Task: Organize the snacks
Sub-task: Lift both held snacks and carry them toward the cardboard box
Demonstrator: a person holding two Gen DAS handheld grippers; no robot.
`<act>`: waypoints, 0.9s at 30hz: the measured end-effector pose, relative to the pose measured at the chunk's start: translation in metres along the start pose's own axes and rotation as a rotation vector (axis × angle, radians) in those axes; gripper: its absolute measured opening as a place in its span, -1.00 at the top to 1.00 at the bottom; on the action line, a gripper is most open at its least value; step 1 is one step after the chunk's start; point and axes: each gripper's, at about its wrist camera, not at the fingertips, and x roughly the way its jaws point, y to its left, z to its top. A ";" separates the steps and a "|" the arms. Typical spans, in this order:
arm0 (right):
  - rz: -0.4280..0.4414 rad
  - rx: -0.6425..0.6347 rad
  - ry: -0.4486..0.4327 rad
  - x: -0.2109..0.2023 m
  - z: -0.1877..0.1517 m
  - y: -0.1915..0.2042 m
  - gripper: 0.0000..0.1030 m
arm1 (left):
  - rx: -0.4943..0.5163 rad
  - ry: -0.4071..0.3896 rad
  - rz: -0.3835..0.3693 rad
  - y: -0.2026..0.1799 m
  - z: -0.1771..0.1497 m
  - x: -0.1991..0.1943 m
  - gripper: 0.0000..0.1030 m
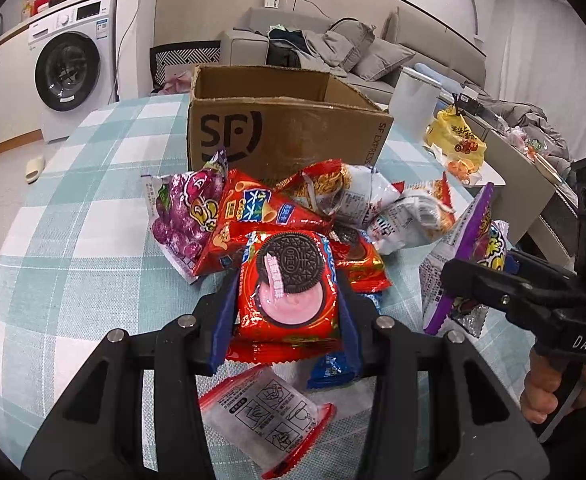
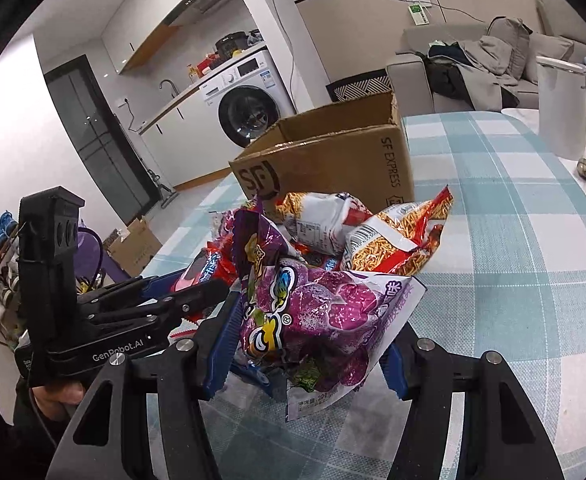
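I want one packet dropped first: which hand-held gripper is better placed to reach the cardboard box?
Probably left. The left hand-held gripper, shut on the Oreo packet, faces the cardboard box squarely; the right hand-held gripper, holding the purple packet, sits off to its side.

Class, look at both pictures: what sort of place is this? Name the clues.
Probably a small flat's open living area: a washing machine under a counter, a grey sofa piled with clothes, and a checked tablecloth.

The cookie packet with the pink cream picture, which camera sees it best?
The left wrist view. There the cookie packet faces the camera, front side showing, pinched between the left gripper. In the right wrist view only a small red and blue bit of it peeks out behind the purple candy bag.
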 end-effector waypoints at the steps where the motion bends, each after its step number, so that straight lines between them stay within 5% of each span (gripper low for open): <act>1: 0.001 -0.004 -0.005 -0.001 0.000 0.000 -0.20 | 0.004 -0.004 0.000 -0.001 0.001 -0.001 0.18; 27: 0.010 -0.074 -0.166 -0.030 0.042 0.024 -0.20 | 0.054 -0.142 0.038 -0.001 0.035 -0.043 0.18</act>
